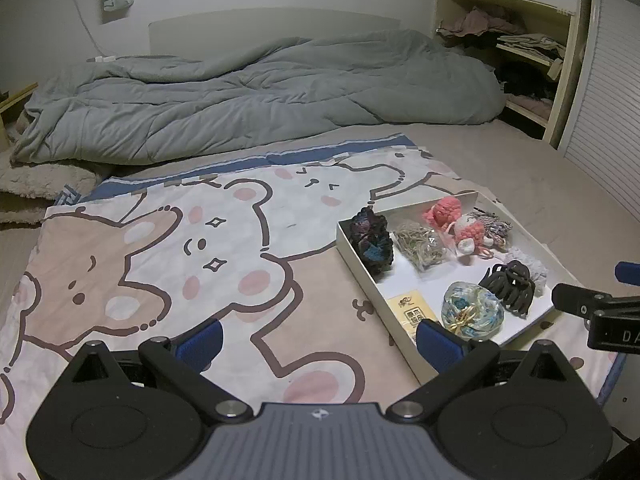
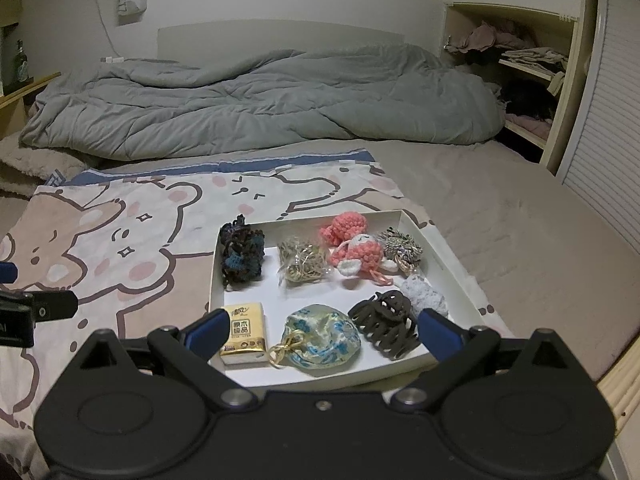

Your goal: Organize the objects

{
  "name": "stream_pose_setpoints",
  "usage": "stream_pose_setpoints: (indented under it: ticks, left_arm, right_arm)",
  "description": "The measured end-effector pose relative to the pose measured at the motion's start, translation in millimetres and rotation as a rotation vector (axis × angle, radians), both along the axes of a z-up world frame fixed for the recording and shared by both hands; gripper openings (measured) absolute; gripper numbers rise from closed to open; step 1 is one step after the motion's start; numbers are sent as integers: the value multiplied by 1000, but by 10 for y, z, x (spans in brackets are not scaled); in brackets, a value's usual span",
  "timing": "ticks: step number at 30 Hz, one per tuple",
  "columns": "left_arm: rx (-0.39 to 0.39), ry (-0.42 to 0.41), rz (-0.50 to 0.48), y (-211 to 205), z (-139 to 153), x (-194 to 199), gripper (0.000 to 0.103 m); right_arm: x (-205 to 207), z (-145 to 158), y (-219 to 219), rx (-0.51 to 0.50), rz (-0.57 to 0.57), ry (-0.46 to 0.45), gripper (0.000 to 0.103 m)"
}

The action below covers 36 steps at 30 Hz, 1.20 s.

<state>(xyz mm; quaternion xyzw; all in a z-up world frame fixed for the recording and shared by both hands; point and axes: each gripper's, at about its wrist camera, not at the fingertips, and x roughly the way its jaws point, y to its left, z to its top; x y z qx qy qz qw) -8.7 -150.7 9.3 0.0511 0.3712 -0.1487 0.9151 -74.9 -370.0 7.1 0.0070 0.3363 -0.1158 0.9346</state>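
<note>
Nearest, the right gripper (image 2: 322, 334) hangs wide open and empty over the white tray's (image 2: 214, 276) front edge; the left gripper (image 1: 318, 340), equally spread and empty, hovers over the cartoon bear blanket (image 1: 160, 264) just left of it. Inside the tray lie a tissue pack (image 2: 243, 332), brocade pouch (image 2: 324, 338), dark claw clip (image 2: 386, 326) and, farther back, pink crochet toys (image 2: 352, 240) (two, touching). Beyond, a grey duvet (image 2: 260, 104) is heaped across the bed.

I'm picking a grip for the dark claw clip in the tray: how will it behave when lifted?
The claw clip looks like rigid plastic, so it likely holds its shape. Its curved, open teeth could slip or twist between flat fingers, or snag the white scrunchie it touches. It probably lifts light, and lying flat in the tray, shouldn't roll.
</note>
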Motion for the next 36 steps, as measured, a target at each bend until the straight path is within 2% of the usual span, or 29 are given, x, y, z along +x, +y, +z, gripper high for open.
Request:
stream_pose_setpoints:
  ticks: [36]
  left_arm:
    - [3,15,6,-17,-26,39,103]
  right_arm:
    - [-18,8,32,-20,6,-3,103]
